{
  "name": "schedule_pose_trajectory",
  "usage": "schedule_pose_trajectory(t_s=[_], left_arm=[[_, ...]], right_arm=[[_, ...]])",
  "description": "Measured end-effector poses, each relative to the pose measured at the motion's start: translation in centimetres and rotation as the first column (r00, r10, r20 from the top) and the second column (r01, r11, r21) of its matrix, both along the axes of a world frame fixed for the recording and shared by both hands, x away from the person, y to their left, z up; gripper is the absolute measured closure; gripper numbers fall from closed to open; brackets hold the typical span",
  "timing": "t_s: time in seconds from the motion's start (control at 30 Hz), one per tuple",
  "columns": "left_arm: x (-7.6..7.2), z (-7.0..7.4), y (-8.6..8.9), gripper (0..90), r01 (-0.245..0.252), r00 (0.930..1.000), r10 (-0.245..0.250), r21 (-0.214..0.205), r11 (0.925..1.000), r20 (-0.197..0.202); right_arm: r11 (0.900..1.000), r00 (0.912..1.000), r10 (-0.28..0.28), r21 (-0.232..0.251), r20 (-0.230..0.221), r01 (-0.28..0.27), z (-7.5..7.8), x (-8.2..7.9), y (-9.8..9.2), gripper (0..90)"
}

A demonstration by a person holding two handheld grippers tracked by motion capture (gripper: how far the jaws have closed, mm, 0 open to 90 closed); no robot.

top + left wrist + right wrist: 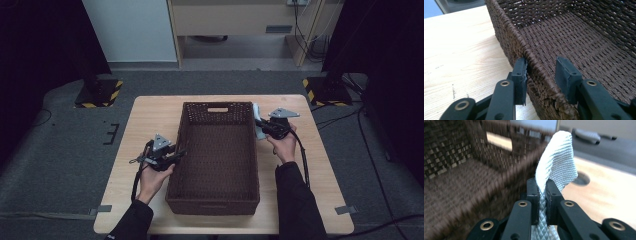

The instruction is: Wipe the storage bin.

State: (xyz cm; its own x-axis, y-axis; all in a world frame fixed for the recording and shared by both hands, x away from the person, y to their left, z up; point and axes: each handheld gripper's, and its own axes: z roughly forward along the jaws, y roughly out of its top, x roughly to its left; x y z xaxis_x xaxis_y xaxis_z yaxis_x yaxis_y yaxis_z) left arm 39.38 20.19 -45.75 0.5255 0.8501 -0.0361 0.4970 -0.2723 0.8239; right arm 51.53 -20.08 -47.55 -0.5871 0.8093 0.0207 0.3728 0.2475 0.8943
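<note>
Black jaws of the right gripper (542,187) are pressed tight on a white woven cloth (557,162), which stands up between them and folds over at the top. That picture is blurry on the basket side. From the high view, this right gripper (263,125) and its cloth (258,122) sit just beside the right wall of the big dark brown woven basket (216,200), close to the basket's far right corner. Part of the cloth is hidden behind the gripper there.

On the other side of the basket, the left gripper (176,154) is at the left wall, about halfway along it. Its two black jaws (542,75) stand apart, one outside the basket and one inside, with the thick braided rim between them. The outside jaw is right against the weave. The inside jaw has a small gap to the rim, so the rim is not squeezed.

Under the basket is a pale wooden table (145,120), and the basket stands in the middle of it. A cut-out handle hole shows in the basket's far wall.
</note>
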Motion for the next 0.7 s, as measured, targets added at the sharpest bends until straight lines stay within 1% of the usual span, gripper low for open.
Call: schedule_pose_trajectory(t_s=[0.03, 0.07, 0.1, 0.17, 0.2, 0.23, 0.27, 0.33, 0.37, 0.4, 0.43, 0.5, 0.53, 0.57, 0.6, 0.67, 0.7], left_arm=[[0.0, 0.0, 0.0, 61.0, 0.000, 1.0000, 0.000, -0.001, 1.0000, 0.000], [0.0, 0.0, 0.0, 61.1, 0.000, 1.0000, 0.000, -0.001, 1.0000, 0.000], [0.0, 0.0, 0.0, 61.0, 0.000, 1.0000, 0.000, -0.002, 1.0000, 0.000], [0.0, 0.0, 0.0, 61.0, 0.000, 1.0000, 0.000, -0.003, 1.0000, 0.000], [0.0, 0.0, 0.0, 61.0, 0.000, 1.0000, 0.000, -0.003, 1.0000, 0.000], [0.0, 0.0, 0.0, 61.0, 0.000, 1.0000, 0.000, -0.003, 1.0000, 0.000], [0.0, 0.0, 0.0, 61.0, 0.000, 1.0000, 0.000, -0.003, 1.0000, 0.000], [0.0, 0.0, 0.0, 61.0, -0.001, 1.0000, 0.001, -0.004, 1.0000, 0.000], [0.0, 0.0, 0.0, 61.1, -0.002, 1.0000, 0.002, -0.004, 1.0000, -0.001], [0.0, 0.0, 0.0, 61.2, -0.004, 1.0000, 0.004, -0.005, 1.0000, -0.001], [0.0, 0.0, 0.0, 61.3, -0.006, 1.0000, 0.006, -0.007, 1.0000, -0.001], [0.0, 0.0, 0.0, 61.7, -0.011, 0.9999, 0.011, -0.008, 0.9999, -0.002], [0.0, 0.0, -0.1, 61.9, -0.014, 0.9999, 0.014, -0.007, 0.9999, -0.001], [0.0, 0.0, -0.1, 62.2, -0.016, 0.9999, 0.016, -0.008, 0.9998, -0.002], [0.0, 0.0, -0.1, 62.3, -0.017, 0.9999, 0.017, -0.010, 0.9998, -0.002], [0.0, -0.1, 0.0, 62.6, -0.021, 0.9998, 0.021, -0.016, 0.9996, -0.002], [0.0, -0.1, -0.1, 62.7, -0.023, 0.9997, 0.023, -0.018, 0.9996, -0.002]], right_arm=[[1.0000, 0.9999, -0.001, -0.005, -0.012, 0.001, -0.4, 0.0, 0.0, 84.8], [0.9998, 0.9990, 0.003, -0.017, -0.046, -0.004, -1.0, 0.1, 0.1, 84.8], [0.9994, 0.9982, 0.006, -0.033, -0.059, -0.008, -1.3, 0.1, 0.1, 84.8], [0.9974, 0.9934, 0.003, -0.071, -0.114, -0.011, -2.4, 0.2, 0.4, 84.8], [0.9968, 0.9920, 0.002, -0.079, -0.126, -0.012, -2.8, 0.3, 0.5, 84.8], [0.9981, 0.9914, 0.000, -0.061, -0.131, -0.008, -3.5, 0.2, 0.5, 84.7], [0.9985, 0.9905, -0.001, -0.054, -0.138, -0.007, -3.7, 0.2, 0.5, 84.7], [0.9980, 0.9863, 0.005, -0.062, -0.165, -0.015, -4.0, 0.0, 0.5, 84.7], [0.9978, 0.9863, 0.007, -0.064, -0.165, -0.018, -3.9, 0.0, 0.5, 84.7], [0.9981, 0.9882, 0.015, -0.057, -0.152, -0.024, -3.4, -0.2, 0.4, 84.7], [0.9985, 0.9912, 0.020, -0.048, -0.131, -0.027, -2.8, -0.4, 0.4, 84.7], [0.9995, 0.9962, 0.029, -0.011, -0.082, -0.030, -1.5, -0.7, 0.1, 84.7], [0.9992, 0.9977, 0.036, 0.018, -0.058, -0.035, -0.7, -1.0, -0.1, 84.7], [0.9984, 0.9985, 0.047, 0.033, -0.030, -0.046, 0.4, -1.3, -0.3, 84.7], [0.9980, 0.9987, 0.049, 0.042, -0.016, -0.048, 0.9, -1.5, -0.3, 84.7], [0.9974, 0.9982, 0.061, 0.039, -0.002, -0.060, 1.9, -1.9, -0.5, 84.7], [0.9977, 0.9981, 0.062, 0.028, -0.004, -0.062, 2.0, -2.1, -0.4, 84.6]])
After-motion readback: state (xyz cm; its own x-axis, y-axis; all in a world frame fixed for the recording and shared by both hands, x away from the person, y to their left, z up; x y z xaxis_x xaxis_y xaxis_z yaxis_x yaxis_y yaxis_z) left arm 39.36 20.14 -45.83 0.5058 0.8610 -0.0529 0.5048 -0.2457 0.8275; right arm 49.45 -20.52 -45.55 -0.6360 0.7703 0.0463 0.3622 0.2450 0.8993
